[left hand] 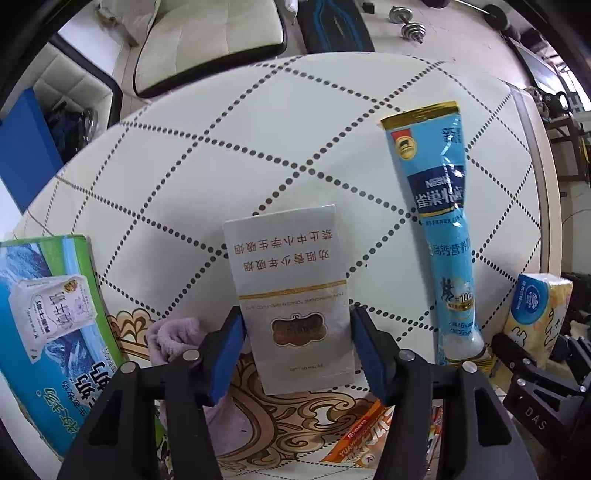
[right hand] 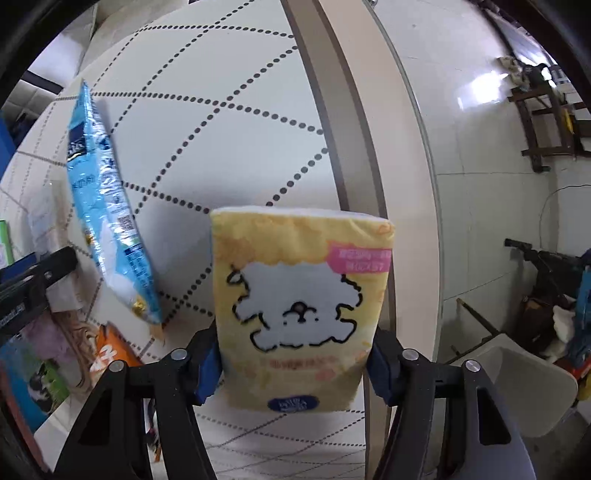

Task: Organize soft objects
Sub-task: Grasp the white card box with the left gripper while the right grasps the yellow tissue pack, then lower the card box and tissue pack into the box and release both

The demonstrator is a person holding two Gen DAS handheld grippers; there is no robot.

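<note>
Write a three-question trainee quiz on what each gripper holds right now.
1. True or false: the left gripper is shut on the white carton.
2. The right gripper holds: A) the blue pouch B) the tissue pack C) a towel.
3. Fill in: the blue pouch lies on the ___.

Key: 1 true; 2 B; 3 table.

A home living room: a cream cushioned chair (left hand: 210,40) and dumbbells (left hand: 408,23) on the tiled floor (right hand: 480,110) beyond a round counter (left hand: 258,129), with a wooden rack (right hand: 543,122) by the wall.
</note>
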